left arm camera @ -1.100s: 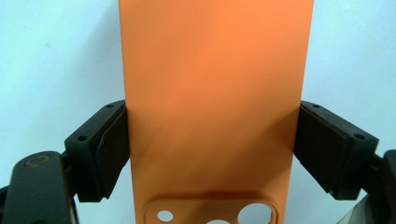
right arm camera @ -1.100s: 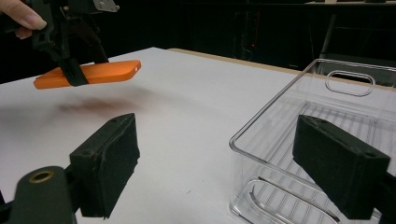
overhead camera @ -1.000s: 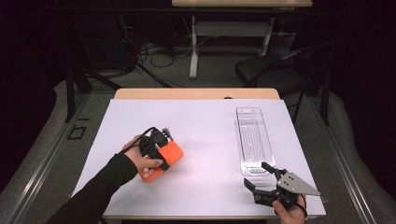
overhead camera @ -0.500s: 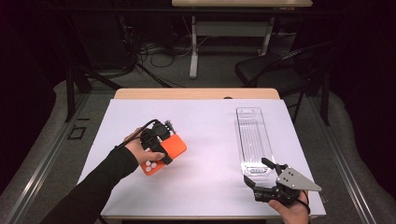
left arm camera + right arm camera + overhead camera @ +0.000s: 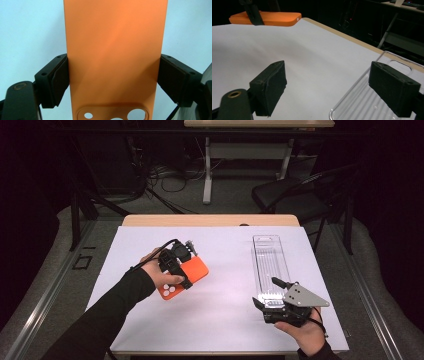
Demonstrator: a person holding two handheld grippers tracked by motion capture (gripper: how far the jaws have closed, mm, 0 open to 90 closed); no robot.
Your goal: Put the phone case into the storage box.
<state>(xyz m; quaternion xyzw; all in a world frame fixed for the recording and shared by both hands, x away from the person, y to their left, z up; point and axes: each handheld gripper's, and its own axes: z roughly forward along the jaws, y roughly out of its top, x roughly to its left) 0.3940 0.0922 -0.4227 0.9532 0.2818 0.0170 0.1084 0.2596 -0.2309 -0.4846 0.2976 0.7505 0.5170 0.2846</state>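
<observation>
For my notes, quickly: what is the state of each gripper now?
Left gripper: shut on the orange phone case.
Right gripper: open, holding nothing.

My left claw (image 5: 186, 256), centre-left of the high view, is clamped, forearm reaching in from lower left. My right claw (image 5: 269, 293), lower right, has its jaws spread wide, hand underneath.
</observation>
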